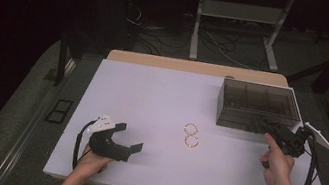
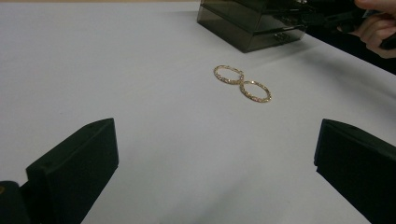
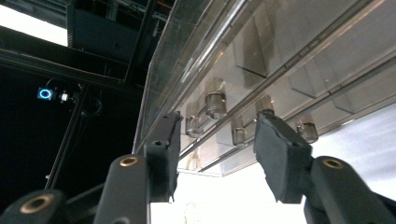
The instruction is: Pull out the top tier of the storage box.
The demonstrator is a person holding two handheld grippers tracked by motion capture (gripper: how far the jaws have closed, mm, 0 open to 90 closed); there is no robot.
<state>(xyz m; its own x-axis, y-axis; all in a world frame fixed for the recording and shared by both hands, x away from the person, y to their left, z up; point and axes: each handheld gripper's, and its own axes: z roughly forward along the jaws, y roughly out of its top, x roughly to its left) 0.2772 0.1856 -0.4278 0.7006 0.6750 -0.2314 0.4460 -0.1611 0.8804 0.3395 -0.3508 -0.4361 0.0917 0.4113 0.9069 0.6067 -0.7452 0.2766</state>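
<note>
I see two thin gold bracelets lying flat, touching, mid-table, near a smoky clear drawer box standing upright at the far right.

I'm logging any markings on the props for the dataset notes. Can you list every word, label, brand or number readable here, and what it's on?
No readable text in any view.
Smoky clear drawer box: no label or print seen.
Two gold hoop rings: patterned, no lettering legible.
Left gripper, right gripper: no marks legible.
Glowing blue ring in the dark background of the right gripper view: a light, not a character.
</note>
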